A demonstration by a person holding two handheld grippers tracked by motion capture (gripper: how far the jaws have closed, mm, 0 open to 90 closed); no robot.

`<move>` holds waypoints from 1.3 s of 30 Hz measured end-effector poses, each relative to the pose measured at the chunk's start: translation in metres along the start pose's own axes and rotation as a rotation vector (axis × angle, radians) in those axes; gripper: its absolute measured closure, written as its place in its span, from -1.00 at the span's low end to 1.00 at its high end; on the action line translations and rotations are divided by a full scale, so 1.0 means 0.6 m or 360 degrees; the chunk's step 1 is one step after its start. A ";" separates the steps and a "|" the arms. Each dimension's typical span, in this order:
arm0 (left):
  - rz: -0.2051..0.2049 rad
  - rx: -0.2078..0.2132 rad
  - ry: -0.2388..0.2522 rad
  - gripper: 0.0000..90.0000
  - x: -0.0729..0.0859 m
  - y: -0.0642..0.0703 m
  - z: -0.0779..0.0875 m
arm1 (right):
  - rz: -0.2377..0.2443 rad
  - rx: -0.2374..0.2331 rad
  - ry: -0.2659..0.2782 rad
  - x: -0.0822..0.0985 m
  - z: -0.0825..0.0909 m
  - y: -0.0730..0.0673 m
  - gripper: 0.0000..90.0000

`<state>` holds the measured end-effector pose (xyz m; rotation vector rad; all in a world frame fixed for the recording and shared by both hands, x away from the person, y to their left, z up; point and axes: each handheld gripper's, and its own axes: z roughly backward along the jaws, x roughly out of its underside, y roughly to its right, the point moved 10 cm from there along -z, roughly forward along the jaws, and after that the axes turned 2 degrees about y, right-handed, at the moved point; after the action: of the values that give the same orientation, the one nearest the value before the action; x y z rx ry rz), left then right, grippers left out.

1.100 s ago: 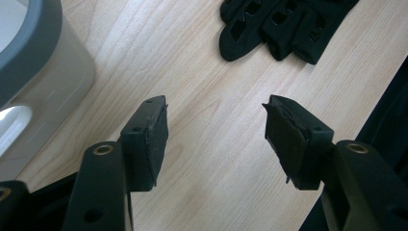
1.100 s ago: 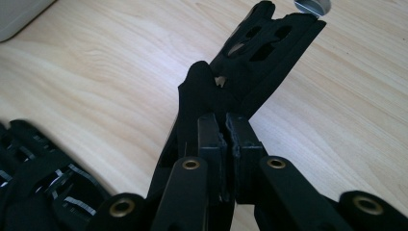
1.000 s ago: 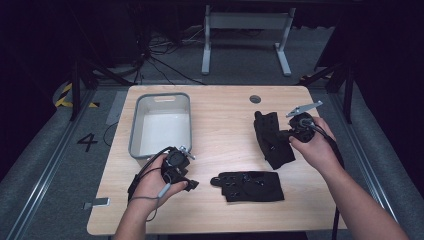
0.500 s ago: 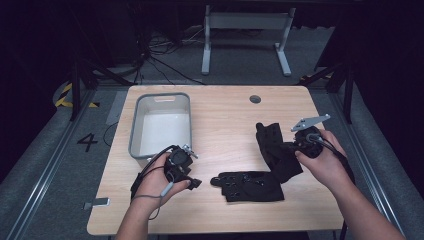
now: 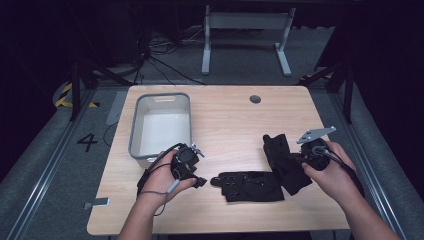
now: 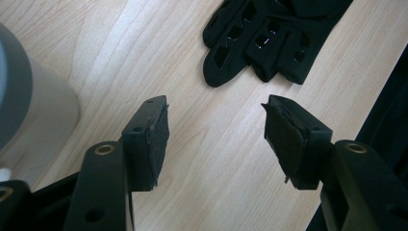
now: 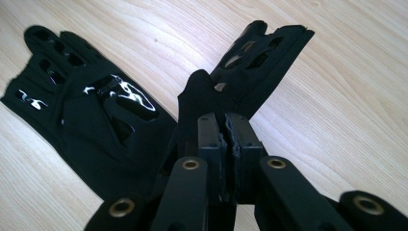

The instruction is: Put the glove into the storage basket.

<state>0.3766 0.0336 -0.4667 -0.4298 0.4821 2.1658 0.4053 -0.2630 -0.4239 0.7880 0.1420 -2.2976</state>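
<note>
Two black fingerless gloves are on the wooden table (image 5: 225,120). One glove (image 5: 250,186) lies flat near the front edge, also seen in the left gripper view (image 6: 269,33) and the right gripper view (image 7: 86,106). My right gripper (image 5: 296,159) (image 7: 225,126) is shut on the wrist end of the second glove (image 5: 280,157) (image 7: 262,55), whose fingers stretch away over the table; its near end overlaps the flat glove. My left gripper (image 5: 200,181) (image 6: 215,126) is open just left of the flat glove's fingertips, with only bare wood between its jaws.
A grey plastic bin (image 5: 136,132) stands at the table's left, close behind my left hand; its wall shows in the left gripper view (image 6: 33,110). A round cable hole (image 5: 255,99) sits at the back. Bare wood lies between the bin and the gloves.
My right gripper has drawn the pinched glove toward the table's front edge and slightly right, so it now reaches the flat glove. The left hand has stayed put.
</note>
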 end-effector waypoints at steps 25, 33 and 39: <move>0.0004 -0.0003 -0.0007 -0.08 0.004 0.001 0.000 | 0.0155 -0.0108 -0.0003 -0.003 -0.015 -0.086 0.78; 0.0003 0.0003 -0.0013 -0.08 0.004 0.002 -0.003 | 0.0118 -0.0397 0.0026 0.002 -0.028 -0.138 0.70; -0.0023 0.0000 -0.0004 0.00 0.001 0.003 -0.005 | 0.0032 -0.0352 0.0064 0.008 -0.030 -0.114 0.65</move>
<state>0.3752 0.0319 -0.4693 -0.4295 0.4762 2.1523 0.3672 -0.2086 -0.4493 0.7177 0.3974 -2.2014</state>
